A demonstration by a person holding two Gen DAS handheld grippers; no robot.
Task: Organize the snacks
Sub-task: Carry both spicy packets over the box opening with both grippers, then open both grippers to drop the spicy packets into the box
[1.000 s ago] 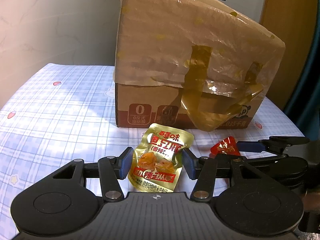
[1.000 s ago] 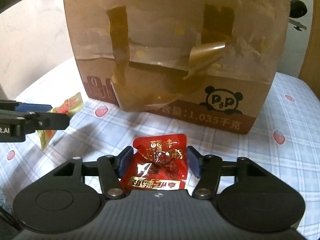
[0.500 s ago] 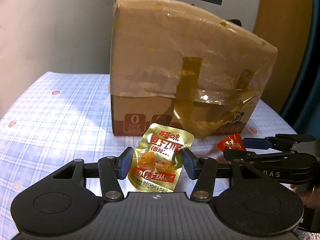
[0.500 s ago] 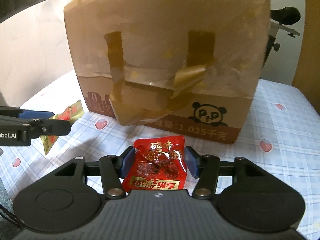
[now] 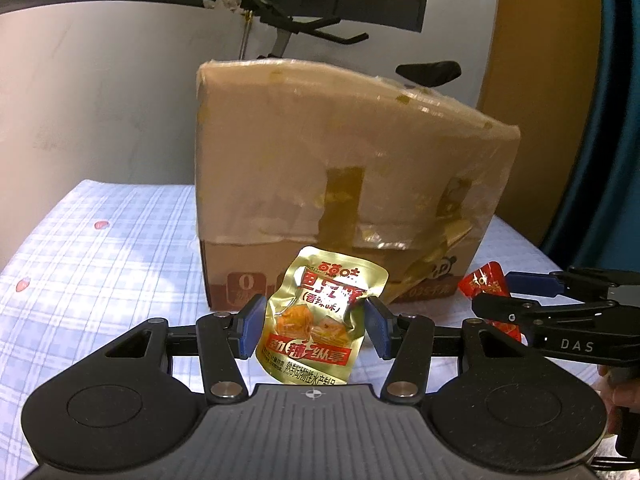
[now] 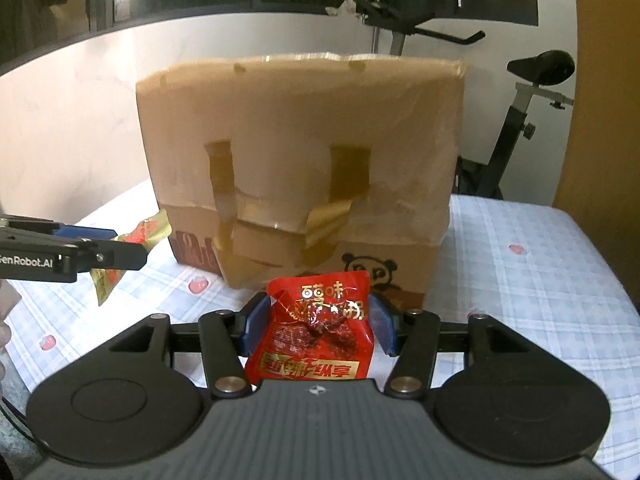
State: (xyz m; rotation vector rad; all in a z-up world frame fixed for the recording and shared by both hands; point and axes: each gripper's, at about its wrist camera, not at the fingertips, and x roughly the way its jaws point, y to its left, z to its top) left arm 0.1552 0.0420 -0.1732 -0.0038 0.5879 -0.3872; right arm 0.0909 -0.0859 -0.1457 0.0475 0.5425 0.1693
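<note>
One big brown cardboard box (image 5: pixel 344 184), wrapped in clear film and patched with yellowish tape, stands on the counter's blue checked cloth (image 5: pixel 100 264) straight ahead of both tools; its top looks taped over, so I cannot tell where an opening is, and it blocks the way forward. Behind it an exercise bike (image 6: pixel 520 128) stands off the counter, out of play. Each left hand-held gripper (image 5: pixel 316 326) and right hand-held gripper (image 6: pixel 318 326) is clenched on one snack, held up clear of the cloth in front of the box. The left grasps a small gold foil pouch (image 5: pixel 320 320), the right a small red foil pouch (image 6: pixel 316 336), both pinched at the side edges around mid-height. These sachets are likely light, soft and slick; the gold one already creases, so a firm hold across the flat seams should suit best.
</note>
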